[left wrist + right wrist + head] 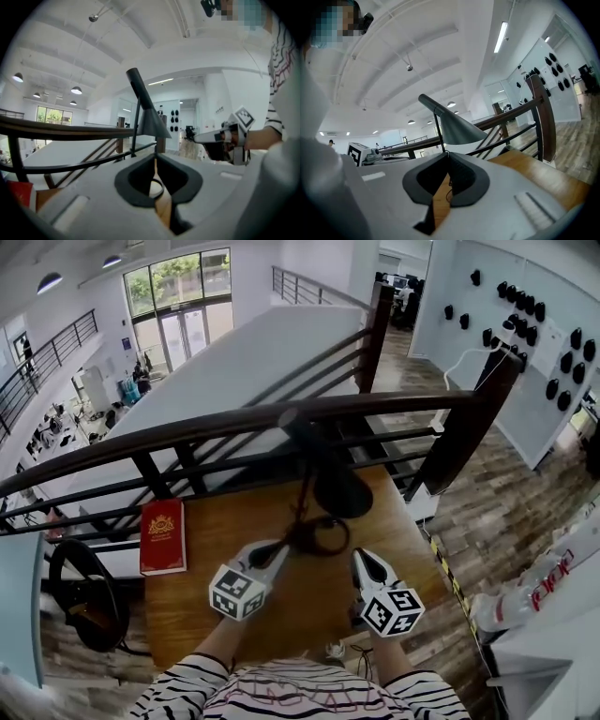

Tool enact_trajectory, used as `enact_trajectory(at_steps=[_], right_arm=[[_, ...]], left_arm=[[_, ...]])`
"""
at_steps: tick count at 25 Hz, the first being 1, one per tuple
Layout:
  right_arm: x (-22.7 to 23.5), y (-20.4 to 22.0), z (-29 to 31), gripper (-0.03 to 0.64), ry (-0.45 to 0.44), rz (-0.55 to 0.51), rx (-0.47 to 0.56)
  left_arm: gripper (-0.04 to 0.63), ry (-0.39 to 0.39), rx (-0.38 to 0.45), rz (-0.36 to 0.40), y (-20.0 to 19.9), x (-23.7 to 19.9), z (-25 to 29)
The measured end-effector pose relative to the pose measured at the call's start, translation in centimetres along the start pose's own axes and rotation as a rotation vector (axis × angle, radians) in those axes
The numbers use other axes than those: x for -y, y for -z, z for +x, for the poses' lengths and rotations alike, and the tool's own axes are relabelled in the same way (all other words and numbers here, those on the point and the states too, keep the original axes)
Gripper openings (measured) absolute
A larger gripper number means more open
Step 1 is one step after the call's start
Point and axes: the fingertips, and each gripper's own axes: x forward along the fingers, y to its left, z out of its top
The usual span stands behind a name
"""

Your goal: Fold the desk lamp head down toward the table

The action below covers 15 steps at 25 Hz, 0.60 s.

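Desk lamp head (152, 123) is seen raised, not yet folded toward the tabletop (305, 610). Left claw (279, 550) and right claw (362, 562) are held closed, empty, short of it.

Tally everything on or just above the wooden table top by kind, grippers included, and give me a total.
Desk lamp: 1
Coiled black cord: 1
Red book: 1
Grippers: 2 (left gripper, right gripper)
Total: 5
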Motion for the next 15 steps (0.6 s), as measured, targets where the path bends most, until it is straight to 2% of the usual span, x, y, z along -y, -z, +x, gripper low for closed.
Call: enact_trajectory(at_steps=[15], right_arm=[[-4.7,4.7,-2.4,0.003,0.071,0.053,-0.004]], left_arm=[[0.003,0.053,0.014,-0.072,2.4,0.5,-6.2]])
